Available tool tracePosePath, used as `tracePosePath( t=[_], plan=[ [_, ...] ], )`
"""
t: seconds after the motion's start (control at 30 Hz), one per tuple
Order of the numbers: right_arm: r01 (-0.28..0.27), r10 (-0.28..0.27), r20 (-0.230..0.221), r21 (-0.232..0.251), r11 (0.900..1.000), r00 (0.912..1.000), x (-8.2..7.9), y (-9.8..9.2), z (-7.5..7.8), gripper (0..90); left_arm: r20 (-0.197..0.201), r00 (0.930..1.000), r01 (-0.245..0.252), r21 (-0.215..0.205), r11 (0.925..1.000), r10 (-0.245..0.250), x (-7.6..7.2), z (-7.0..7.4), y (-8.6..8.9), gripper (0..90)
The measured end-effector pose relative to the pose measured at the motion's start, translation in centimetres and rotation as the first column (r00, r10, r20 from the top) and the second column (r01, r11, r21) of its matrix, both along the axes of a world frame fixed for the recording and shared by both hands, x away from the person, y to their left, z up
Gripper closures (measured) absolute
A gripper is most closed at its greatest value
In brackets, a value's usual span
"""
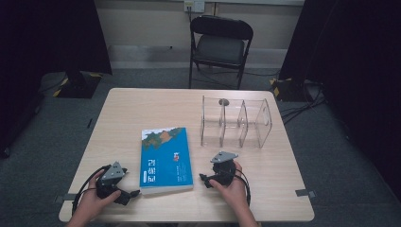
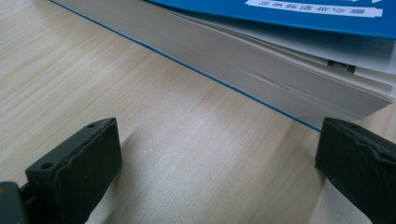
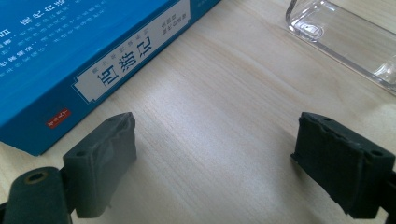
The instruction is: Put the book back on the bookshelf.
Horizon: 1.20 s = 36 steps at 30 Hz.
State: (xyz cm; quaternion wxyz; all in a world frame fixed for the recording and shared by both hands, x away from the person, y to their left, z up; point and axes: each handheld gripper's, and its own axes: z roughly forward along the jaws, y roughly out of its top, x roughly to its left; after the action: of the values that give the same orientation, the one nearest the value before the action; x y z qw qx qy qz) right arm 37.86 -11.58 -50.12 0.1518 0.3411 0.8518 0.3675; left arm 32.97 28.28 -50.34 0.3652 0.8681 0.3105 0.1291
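book (image 1: 166, 160): flat on worktop (image 1: 142, 111), near-left of clear rack (image 1: 235, 122)
left gripper (image 1: 124, 195): fingers wide open, empty, at book's page edge
right gripper (image 1: 206, 180): fingers wide open, empty, by spine
tip: probably pinch spine side, lift, stand upright, then slot into rack

- the book (image 1: 166, 160) lies flat and closed on the table's near half, a little left of centre, cover up, its long sides running away from the person.
- its cover is blue, with a green-and-orange picture across the far end, white lettering further down and a small red mark near the right edge.
- it is thick: in the left gripper view the page block (image 2: 261, 70) shows as a cream stack, slightly uneven at the corner, over a thin blue bottom cover resting on the wood.
- in the right gripper view the spine (image 3: 100, 70) is blue and carries a pale label with dark characters and a small red stamp.
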Motion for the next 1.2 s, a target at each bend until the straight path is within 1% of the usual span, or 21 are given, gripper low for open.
tracePosePath(
  t=[0.03,0.07,0.17,0.27,0.37,0.4,0.43,0.5,0.53,0.57,0.6,0.7,0.77,0.83,0.87,0.9,0.93,1.0,1.07,1.17,1.2],
  plan=[
    [-0.002,0.002,-0.003,0.001,1.000,1.0000,0.0,0.0,0.0,11.6,-0.005,1.0000,-0.007,-0.012,0.9999,0.007,-0.1,0.0,-0.1,0.0],
    [-0.003,0.003,-0.003,0.001,1.000,1.0000,0.0,0.0,0.0,11.6,0.001,1.0000,0.003,0.006,1.0000,-0.003,-0.1,0.0,-0.1,0.0],
    [-0.004,0.004,-0.004,0.001,1.000,1.0000,0.0,0.0,0.0,11.5,-0.005,0.9999,0.009,-0.011,0.9999,-0.009,-0.2,0.0,-0.2,0.0],
    [-0.005,0.005,-0.004,0.005,1.000,1.0000,-0.1,0.0,0.0,11.7,-0.011,0.9989,0.045,0.013,0.9989,-0.045,-0.4,0.1,-0.4,0.0],
    [-0.013,0.013,-0.007,0.008,1.000,0.9999,-0.1,-0.1,0.0,11.8,-0.025,0.9979,0.061,0.019,0.9980,-0.060,-0.7,0.2,-0.5,0.0],
    [-0.023,0.023,-0.013,0.007,1.000,0.9997,-0.3,-0.2,0.2,19.0,-0.033,0.9961,0.082,0.023,0.9963,-0.082,-0.9,0.3,-0.8,0.1],
    [-0.033,0.033,-0.014,0.010,0.999,0.9994,-0.4,-0.2,0.4,24.4,-0.038,0.9960,0.082,0.011,0.9966,-0.081,-1.1,0.4,-1.0,0.8],
    [-0.058,0.058,0.001,0.020,0.998,0.9983,-0.6,-0.2,0.6,20.9,-0.048,0.9948,0.090,0.004,0.9959,-0.090,-1.1,0.5,-1.1,4.3],
    [-0.058,0.058,0.001,0.020,0.998,0.9983,-0.6,-0.2,0.6,20.9,-0.056,0.9939,0.094,-0.020,0.9953,-0.095,-1.1,0.6,-1.2,4.3],
    [-0.062,0.062,-0.010,0.022,0.998,0.9980,-0.7,-0.2,0.7,19.3,-0.060,0.9929,0.101,-0.032,0.9944,-0.103,-1.2,0.8,-1.3,9.4],
    [-0.102,0.103,-0.036,0.025,0.994,0.9940,-0.8,0.0,0.7,19.5,-0.061,0.9913,0.115,-0.031,0.9929,-0.117,-1.2,0.8,-1.6,15.3],
    [-0.110,0.112,-0.069,0.025,0.994,0.9914,-1.1,0.2,0.8,19.3,-0.055,0.9908,0.124,-0.001,0.9923,-0.124,-1.4,1.0,-2.2,15.9],
    [-0.145,0.147,-0.062,0.042,0.989,0.9872,-1.1,0.4,1.2,19.3,-0.047,0.9907,0.129,0.032,0.9912,-0.127,-1.5,1.1,-2.4,17.8],
    [-0.179,0.180,-0.039,0.039,0.983,0.9828,-1.4,0.7,1.8,19.2,-0.047,0.9903,0.133,0.030,0.9907,-0.131,-1.5,1.1,-2.6,20.6],
    [-0.179,0.180,-0.039,0.039,0.983,0.9828,-1.4,0.7,1.8,19.2,-0.040,0.9929,0.113,0.027,0.9932,-0.112,-1.6,1.1,-2.9,20.6],
    [-0.188,0.189,-0.036,0.042,0.981,0.9812,-1.6,0.9,2.1,18.5,-0.046,0.9918,0.121,0.045,0.9916,-0.119,-1.6,1.2,-3.1,22.3],
    [-0.198,0.200,-0.045,0.047,0.979,0.9787,-1.6,1.0,2.3,17.3,-0.041,0.9928,0.114,0.029,0.9931,-0.113,-1.5,1.2,-3.4,25.6],
    [-0.220,0.222,-0.060,0.038,0.975,0.9732,-1.8,1.3,2.3,17.7,-0.051,0.9924,0.115,0.051,0.9921,-0.112,-1.4,1.4,-3.6,28.7],
    [-0.264,0.265,-0.070,0.033,0.964,0.9616,-1.9,1.7,2.3,17.1,-0.051,0.9941,0.098,0.037,0.9945,-0.096,-1.4,1.4,-3.7,29.7],
    [-0.279,0.280,-0.071,0.034,0.960,0.9572,-2.0,1.9,2.3,17.0,-0.048,0.9951,0.087,0.032,0.9957,-0.086,-1.5,1.4,-3.6,32.8],
    [-0.287,0.289,-0.067,0.031,0.957,0.9551,-2.1,1.9,2.4,17.0,-0.049,0.9945,0.095,0.050,0.9942,-0.092,-1.4,1.5,-3.5,33.5]
  ],
)
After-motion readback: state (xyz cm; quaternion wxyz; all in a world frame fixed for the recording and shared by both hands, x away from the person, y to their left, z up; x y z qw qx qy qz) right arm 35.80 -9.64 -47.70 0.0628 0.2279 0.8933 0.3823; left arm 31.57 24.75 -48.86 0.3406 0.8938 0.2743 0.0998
